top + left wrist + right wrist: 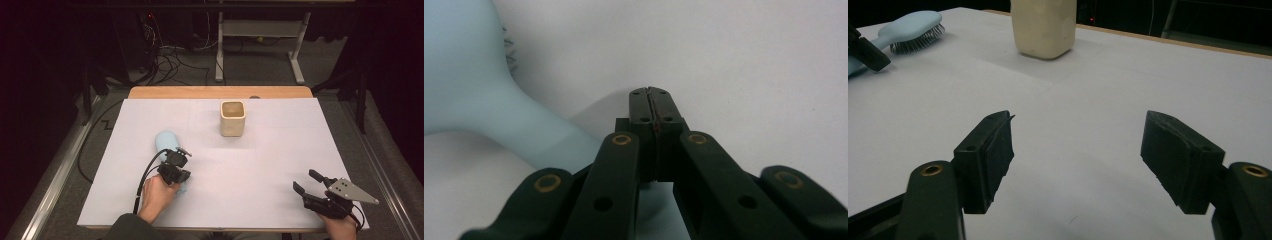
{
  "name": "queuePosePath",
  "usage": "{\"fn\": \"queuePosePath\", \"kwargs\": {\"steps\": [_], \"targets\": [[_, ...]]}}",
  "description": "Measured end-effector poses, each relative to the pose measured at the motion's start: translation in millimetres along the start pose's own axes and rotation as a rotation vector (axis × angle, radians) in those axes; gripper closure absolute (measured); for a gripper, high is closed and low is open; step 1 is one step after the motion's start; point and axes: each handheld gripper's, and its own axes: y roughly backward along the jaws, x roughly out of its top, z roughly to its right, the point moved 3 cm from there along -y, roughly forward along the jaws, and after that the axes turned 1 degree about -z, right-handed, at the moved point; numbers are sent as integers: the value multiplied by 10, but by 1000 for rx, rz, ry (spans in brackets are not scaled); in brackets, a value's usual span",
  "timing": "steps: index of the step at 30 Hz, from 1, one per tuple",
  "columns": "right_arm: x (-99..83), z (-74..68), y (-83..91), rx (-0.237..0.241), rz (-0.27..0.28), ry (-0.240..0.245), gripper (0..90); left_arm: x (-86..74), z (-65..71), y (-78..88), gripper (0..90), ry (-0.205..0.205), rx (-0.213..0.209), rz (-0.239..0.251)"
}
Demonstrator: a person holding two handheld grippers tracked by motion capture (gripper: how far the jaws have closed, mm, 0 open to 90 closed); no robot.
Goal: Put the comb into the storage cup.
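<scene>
- Pale blue hairbrush (166, 140) lying on the white tabletop (260, 175), left of the middle, bristles facing down, head pointing toward the far edge.
- Left tool (181, 159) sitting over the brush handle, jaws pressed flat together with nothing seen between them in the left gripper view.
- In that same view, brush handle (531, 127) running just beside and under the closed left tool (653, 100); contact impossible to judge.
- Right tool (306, 182) held near the front right corner of the tabletop, well apart from the brush, jaws standing apart and empty.
- From the right gripper view, bare tabletop (1078, 150) between the open jaws of the right tool (1078, 135), brush (913, 30) far off at upper left.
- Cream square cup (233, 118) upright toward the far side, near the middle, apart from the brush and both tools.
</scene>
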Motion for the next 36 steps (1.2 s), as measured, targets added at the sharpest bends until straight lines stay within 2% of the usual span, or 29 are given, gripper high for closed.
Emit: {"fn": "queuePosePath", "kwargs": {"steps": [22,36], "targets": [[10,11,4,-4,6,-1,296,-259,-103,66,897,28,10,36],[36,22,-70,11,5,7,296,-404,-228,131,898,73,25,45]]}}
